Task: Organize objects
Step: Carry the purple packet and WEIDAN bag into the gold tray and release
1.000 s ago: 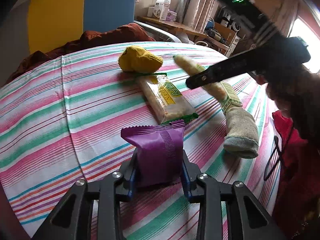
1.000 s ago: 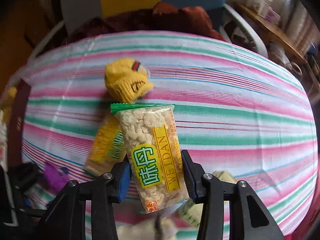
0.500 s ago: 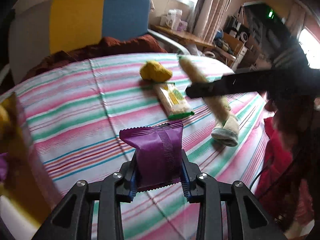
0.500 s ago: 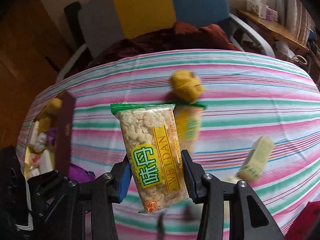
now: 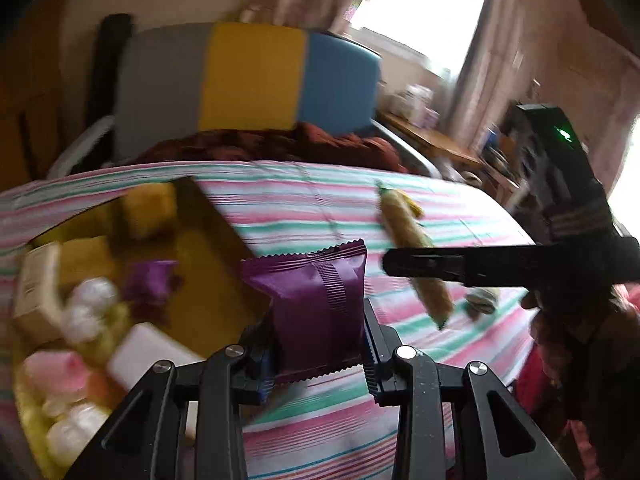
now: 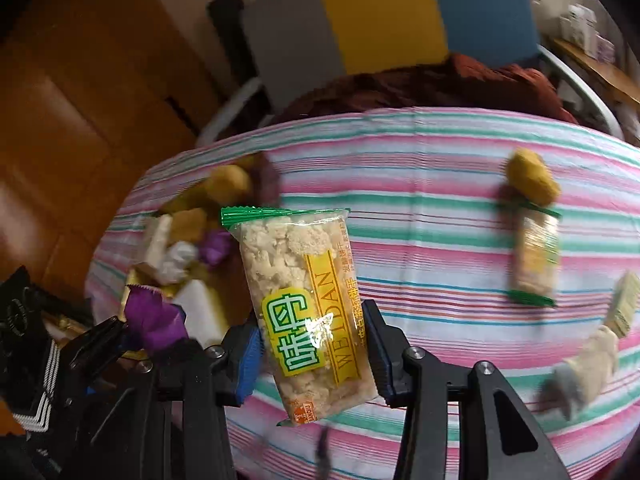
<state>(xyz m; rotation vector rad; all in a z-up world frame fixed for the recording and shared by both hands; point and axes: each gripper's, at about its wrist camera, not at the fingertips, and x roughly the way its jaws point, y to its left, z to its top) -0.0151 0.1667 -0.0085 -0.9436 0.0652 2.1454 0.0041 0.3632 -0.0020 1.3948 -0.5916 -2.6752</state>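
Observation:
My left gripper (image 5: 318, 364) is shut on a purple snack packet (image 5: 316, 304), held upright above the striped tablecloth. My right gripper (image 6: 312, 356) is shut on a clear rice-cracker packet (image 6: 300, 304) with a green end and yellow label. To the left lies an open box (image 5: 200, 240) filled with several snacks and small packets; in the right wrist view the box (image 6: 192, 300) shows at the left. The left gripper (image 6: 132, 340) with its purple packet (image 6: 154, 320) appears low on the left there. The right gripper (image 5: 480, 266) crosses the left wrist view from the right.
On the cloth (image 6: 420, 184) to the right lie a yellow sock (image 6: 530, 178), a second cracker packet (image 6: 534, 256), a small pale box (image 6: 622, 304) and a grey sock (image 6: 584, 364). A grey, yellow and blue chair (image 5: 248, 76) with dark red cloth stands behind the table.
Both grippers have swung left and risen a little with their packets; the open box has come into view at the left, and the socks and loose packet have slid off to the right.

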